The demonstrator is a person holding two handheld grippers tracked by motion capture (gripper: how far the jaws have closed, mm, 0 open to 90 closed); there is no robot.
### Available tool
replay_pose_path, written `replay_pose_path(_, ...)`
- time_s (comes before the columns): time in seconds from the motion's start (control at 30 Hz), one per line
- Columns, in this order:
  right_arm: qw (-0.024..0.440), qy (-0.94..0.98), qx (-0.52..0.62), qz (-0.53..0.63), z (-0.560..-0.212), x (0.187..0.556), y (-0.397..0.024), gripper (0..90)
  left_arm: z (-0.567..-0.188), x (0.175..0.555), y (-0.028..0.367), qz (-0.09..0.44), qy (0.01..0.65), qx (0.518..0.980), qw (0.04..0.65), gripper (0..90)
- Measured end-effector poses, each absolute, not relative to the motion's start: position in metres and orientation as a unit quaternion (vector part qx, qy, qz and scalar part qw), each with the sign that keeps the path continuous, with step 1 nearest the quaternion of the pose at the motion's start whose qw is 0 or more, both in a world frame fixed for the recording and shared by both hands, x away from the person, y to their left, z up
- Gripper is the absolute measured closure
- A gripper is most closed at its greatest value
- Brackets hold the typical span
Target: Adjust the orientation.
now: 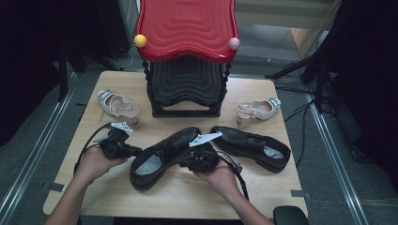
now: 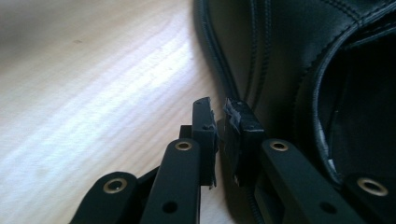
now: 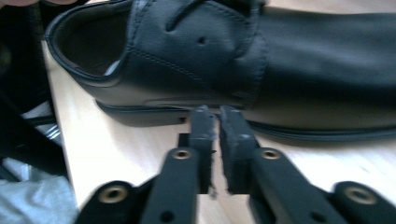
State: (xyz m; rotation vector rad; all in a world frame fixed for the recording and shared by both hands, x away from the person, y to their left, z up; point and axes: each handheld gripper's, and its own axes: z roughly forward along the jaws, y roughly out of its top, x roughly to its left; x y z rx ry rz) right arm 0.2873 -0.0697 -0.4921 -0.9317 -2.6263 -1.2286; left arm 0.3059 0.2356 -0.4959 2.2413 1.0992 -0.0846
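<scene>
Where shoe point(image 1: 162, 158) edges table point(image 1: 263, 197): shut jaws flanking.

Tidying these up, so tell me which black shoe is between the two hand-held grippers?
The left black shoe, angled toward the table's front, with a hand-held gripper on each side; the right black shoe lies beyond them.

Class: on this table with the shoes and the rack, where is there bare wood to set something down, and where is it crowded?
Free: the front edge of the table, and its left edge below the left sandal. Crowded: the middle, around both black shoes and the rack.
</scene>
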Motion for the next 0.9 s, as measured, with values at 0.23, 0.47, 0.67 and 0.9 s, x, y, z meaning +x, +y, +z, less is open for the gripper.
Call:
replay_pose_path(0.23,0.071,-0.858,-0.316,-0.399,-0.503,0.296,-0.06,90.0,-0.499,0.305,0.226,-0.03,0.413,0.856,0.31,89.8)
replay_pose_path(0.47,0.048,-0.857,-0.321,-0.4,-0.504,0.291,-0.06,90.0,-0.5,0.306,0.223,-0.034,0.414,0.855,0.311,90.0)
replay_pose_path(0.67,0.047,-0.857,-0.32,-0.401,-0.504,0.292,-0.062,90.0,-0.501,0.305,0.221,-0.042,0.411,0.855,0.314,90.0)
replay_pose_path(0.9,0.036,-0.852,-0.339,-0.397,-0.502,0.298,-0.074,90.0,-0.504,0.301,0.206,-0.052,0.397,0.864,0.305,90.0)
